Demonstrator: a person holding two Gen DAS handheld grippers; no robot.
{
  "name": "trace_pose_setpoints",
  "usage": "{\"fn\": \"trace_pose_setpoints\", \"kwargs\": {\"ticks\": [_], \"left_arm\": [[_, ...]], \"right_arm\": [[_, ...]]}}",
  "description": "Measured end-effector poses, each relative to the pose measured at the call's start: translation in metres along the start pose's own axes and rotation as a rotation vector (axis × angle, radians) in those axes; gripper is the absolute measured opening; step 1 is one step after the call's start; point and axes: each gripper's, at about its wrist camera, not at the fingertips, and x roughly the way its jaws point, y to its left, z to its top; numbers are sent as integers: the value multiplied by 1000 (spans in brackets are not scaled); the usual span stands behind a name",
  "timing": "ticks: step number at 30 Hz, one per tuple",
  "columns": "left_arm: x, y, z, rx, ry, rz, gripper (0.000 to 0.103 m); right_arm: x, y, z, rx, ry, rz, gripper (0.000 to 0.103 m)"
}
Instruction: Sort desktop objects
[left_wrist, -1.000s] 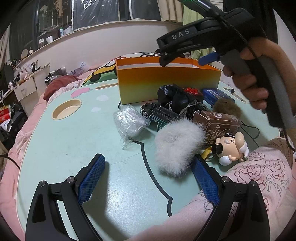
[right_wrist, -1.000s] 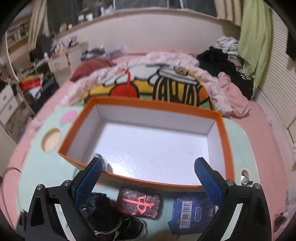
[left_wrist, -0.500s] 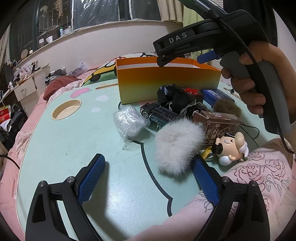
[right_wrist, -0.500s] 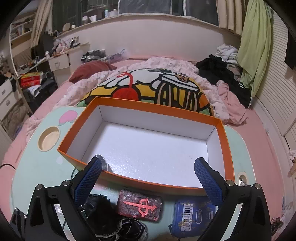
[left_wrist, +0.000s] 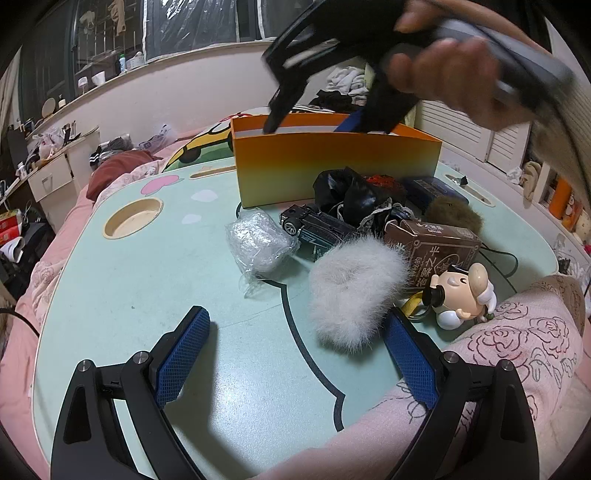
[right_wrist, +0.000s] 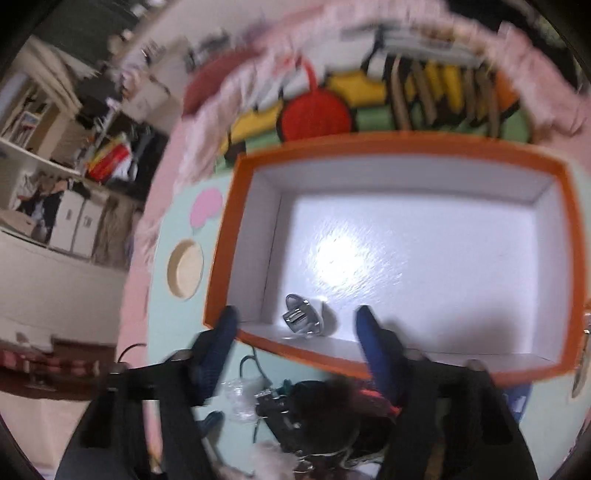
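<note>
One orange box (right_wrist: 399, 151), white inside, upper centre of the right wrist view; on the table it stands behind the pile. One small metal padlock (right_wrist: 301, 317) lies inside it, in the lower left corner, near the front wall.

Loose items in front of the box, centre right of the left wrist view, one of each:
- white fur puff (left_wrist: 354, 288), nearest the camera
- brown fur puff (left_wrist: 452, 214), behind the carton
- brown printed carton (left_wrist: 434, 243)
- toy car (left_wrist: 314, 227), on its side
- crumpled black bag (left_wrist: 351, 192)
- clear plastic wrap bundle (left_wrist: 256, 240)
- blue packet (left_wrist: 428, 188) (partly hidden)
- cartoon figure keychain (left_wrist: 461, 295)

Right gripper (right_wrist: 295, 321): blurred, held over the box's front wall, jaws closing, nothing pinched; the padlock shows between them but lower down.

Left gripper (left_wrist: 297, 345): bottom of frame, jaws spread wide, nothing between them but bare green table (left_wrist: 147, 280).

A pink rose-print quilt (left_wrist: 517, 347) overlaps the table's lower right edge.
</note>
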Motion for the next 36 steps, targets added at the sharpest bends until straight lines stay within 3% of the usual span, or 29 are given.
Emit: {"fn": "trace_pose_setpoints", "kwargs": {"ticks": [5, 6, 7, 8, 11, 13, 16, 21, 26, 32, 34, 36], "left_arm": [[0, 0, 0, 0, 1, 0, 94], [1, 1, 0, -1, 2, -3, 94], [1, 1, 1, -1, 2, -4, 94], [1, 2, 1, 0, 1, -5, 94], [2, 1, 2, 0, 0, -4, 94], [2, 1, 2, 0, -1, -4, 94], [3, 2, 1, 0, -2, -5, 94], [2, 2, 1, 0, -1, -4, 94], [2, 2, 1, 0, -1, -5, 94], [1, 2, 1, 0, -1, -4, 94], [1, 2, 1, 0, -1, -4, 94], [1, 2, 1, 0, -2, -4, 94]], "right_arm": [[38, 6, 5, 5, 87, -73, 59], [39, 11, 3, -17, 55, -105, 55], [39, 18, 0, -57, 28, -166, 35], [40, 22, -3, -84, 8, -192, 23], [40, 20, -8, -97, -9, -185, 20], [37, 12, -8, -74, -16, -155, 7], [6, -1, -17, -50, -108, -38, 7], [-61, -21, -54, -80, -254, 32, 7], [-93, -30, -84, -91, -324, 53, 7], [-63, -52, -118, -119, -310, -74, 8], [-56, -59, -123, -132, -320, -58, 10], [-60, -65, -132, -123, -379, -11, 27]]}}
